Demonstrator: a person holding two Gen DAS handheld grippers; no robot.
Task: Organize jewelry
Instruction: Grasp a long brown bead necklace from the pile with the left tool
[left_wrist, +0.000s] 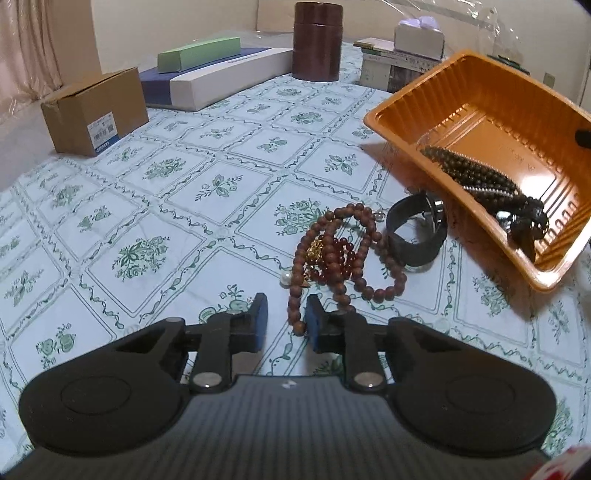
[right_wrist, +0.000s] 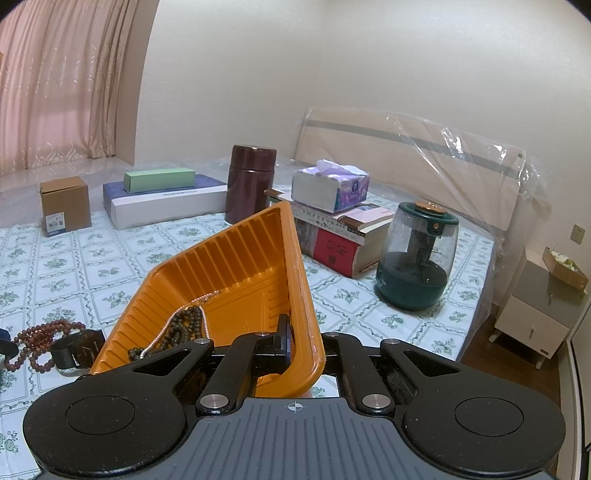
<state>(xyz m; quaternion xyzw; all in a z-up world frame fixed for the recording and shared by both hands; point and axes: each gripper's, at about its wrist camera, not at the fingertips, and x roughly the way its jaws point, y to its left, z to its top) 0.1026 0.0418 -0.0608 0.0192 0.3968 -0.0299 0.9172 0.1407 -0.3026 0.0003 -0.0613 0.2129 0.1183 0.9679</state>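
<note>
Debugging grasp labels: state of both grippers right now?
Left gripper: open, empty, brown bead necklace just ahead.
Right gripper: shut on the orange tray rim, tray tilted.

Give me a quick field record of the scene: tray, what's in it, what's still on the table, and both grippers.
tray: orange tray, tilted, rim clamped by right gripper
in tray: dark bead strand with a thin pearl strand
on table: brown bead necklace, red bead bracelet, black watch, beside the tray
left gripper: fingers open, empty, at the necklace's near end
surface: floral tablecloth
</note>
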